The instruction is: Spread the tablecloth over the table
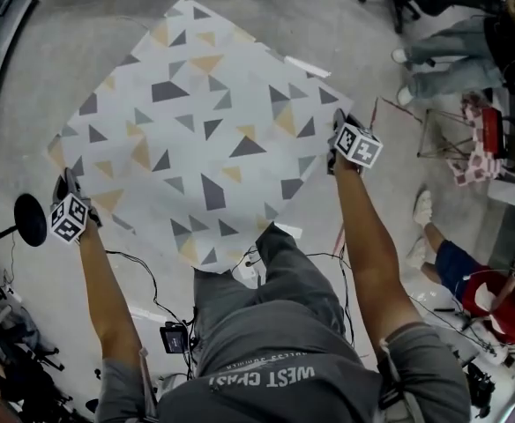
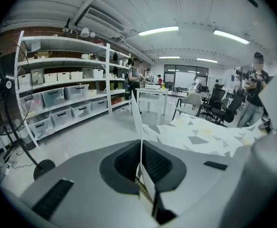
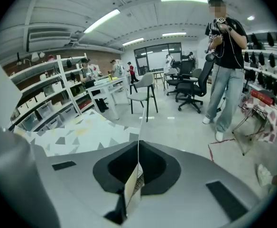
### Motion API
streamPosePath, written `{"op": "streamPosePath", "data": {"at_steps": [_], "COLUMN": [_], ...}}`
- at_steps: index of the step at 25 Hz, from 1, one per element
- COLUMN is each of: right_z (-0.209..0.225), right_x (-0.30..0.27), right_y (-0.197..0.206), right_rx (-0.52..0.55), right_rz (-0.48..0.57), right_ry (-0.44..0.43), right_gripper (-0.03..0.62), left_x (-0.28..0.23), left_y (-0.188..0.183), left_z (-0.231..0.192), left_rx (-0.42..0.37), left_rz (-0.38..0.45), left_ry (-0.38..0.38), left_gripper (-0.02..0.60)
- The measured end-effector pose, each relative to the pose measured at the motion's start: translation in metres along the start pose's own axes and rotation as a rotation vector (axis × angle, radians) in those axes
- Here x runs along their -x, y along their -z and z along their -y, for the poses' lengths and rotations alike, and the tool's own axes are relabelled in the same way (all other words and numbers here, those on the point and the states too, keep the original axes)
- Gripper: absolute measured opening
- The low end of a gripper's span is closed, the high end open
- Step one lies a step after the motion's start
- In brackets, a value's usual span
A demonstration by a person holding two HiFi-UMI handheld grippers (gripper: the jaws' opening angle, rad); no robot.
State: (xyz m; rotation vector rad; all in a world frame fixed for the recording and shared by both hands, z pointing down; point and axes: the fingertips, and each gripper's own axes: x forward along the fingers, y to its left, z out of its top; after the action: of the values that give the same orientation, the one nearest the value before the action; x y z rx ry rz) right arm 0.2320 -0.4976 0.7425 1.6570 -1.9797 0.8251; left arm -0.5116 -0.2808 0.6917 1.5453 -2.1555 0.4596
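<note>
Currently: a person stands over a patterned tablecloth (image 1: pixel 196 122), holding it out in front with a gripper in each hand.
Left gripper (image 1: pixel 70 203): jaws together, clamped on a thin edge of the cloth, seen edge-on in its own view.
Right gripper (image 1: pixel 347 144): jaws likewise pinched on the cloth's edge.
Cloth position: it lies spread almost flat, forward of and between the two grippers, and looks like a diamond from above.
Grip points: each gripper holds near one side corner; a third corner points back at the person's waist and the fourth points away.
Key relation: the line between the two held corners runs across the person's front, and both arms look equally stretched.
Table: hidden under the cloth, so I cannot tell how well the cloth lines up with it.
Open room: bare floor (image 1: pixel 81 33) lies beyond the far corner and to the left.
Obstacles: a fan stand (image 1: pixel 30 220) sits just beside the left gripper, and a seated person (image 1: pixel 469 276) is at the right, well apart from the cloth.
</note>
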Motion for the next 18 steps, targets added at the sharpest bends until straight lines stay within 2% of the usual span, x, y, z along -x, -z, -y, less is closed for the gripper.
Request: {"op": "streamPosePath", "data": {"at_steps": [10,18], "right_z": [0.029,0.049], "right_x": [-0.045,-0.061], "right_y": [0.052,0.075], "right_rx": [0.056,0.079], "right_rz": [-0.164,-0.263], "right_ry": [0.036,0.072], "right_gripper": [0.015,0.034], "left_x": [-0.031,-0.050], "left_y": [0.041,0.068], "left_z": [-0.028,-0.027], "left_rx": [-0.050,-0.105], "left_rz": [-0.133,-0.210], "left_ry": [-0.048,-0.094], "left_gripper": [0.000,0.002]}}
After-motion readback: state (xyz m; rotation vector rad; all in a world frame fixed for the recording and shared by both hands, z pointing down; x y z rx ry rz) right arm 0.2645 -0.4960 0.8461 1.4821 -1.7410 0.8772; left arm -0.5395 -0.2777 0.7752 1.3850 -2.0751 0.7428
